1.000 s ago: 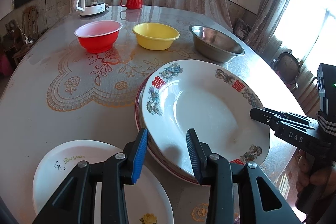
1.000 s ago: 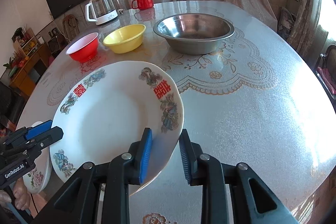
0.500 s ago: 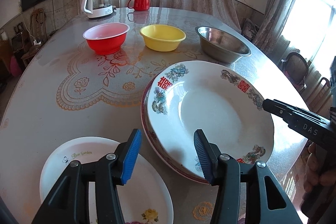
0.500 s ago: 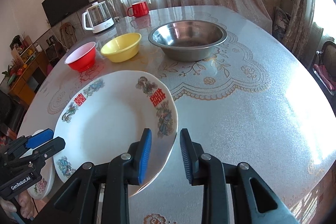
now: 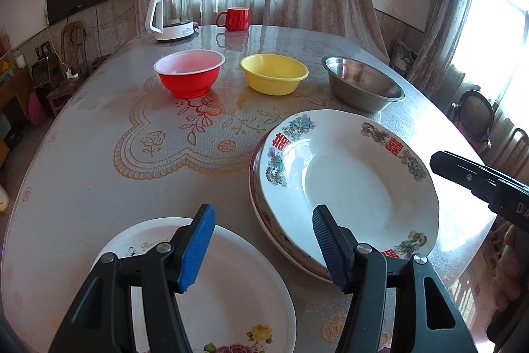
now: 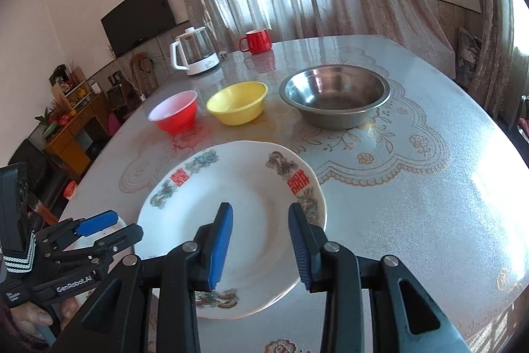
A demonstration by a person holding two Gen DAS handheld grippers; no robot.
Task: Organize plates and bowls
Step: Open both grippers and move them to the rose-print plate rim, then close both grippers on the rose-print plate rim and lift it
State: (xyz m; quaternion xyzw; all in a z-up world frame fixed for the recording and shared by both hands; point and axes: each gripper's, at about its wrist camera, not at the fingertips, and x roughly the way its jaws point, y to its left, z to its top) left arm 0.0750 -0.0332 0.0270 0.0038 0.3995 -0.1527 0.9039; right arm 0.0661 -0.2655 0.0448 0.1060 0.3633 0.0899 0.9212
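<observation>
A white plate with dragons and red characters (image 5: 347, 187) lies on top of a red-rimmed plate (image 5: 255, 187) on the table's right side. A white floral plate (image 5: 231, 286) sits near the front edge, under my left gripper (image 5: 261, 230). That gripper's jaws are opening, with nothing between them. My right gripper (image 6: 261, 220) hovers over the near rim of the dragon plate (image 6: 231, 187). Its jaws are opening too, and the pads are clear of the rim. A red bowl (image 5: 188, 73), a yellow bowl (image 5: 273, 73) and a steel bowl (image 5: 362, 83) stand in a row further back.
A glass kettle (image 5: 170, 15) and a red mug (image 5: 234, 19) stand at the table's far edge. Chairs (image 5: 476, 114) are beside the table on the right. The table (image 5: 99, 154) has a lace-pattern cover. A hand holds each gripper's handle.
The right gripper's jaws widened off the dragon plate's rim and it rose a little, the plate now resting on the stack. The left gripper's jaws spread wider.
</observation>
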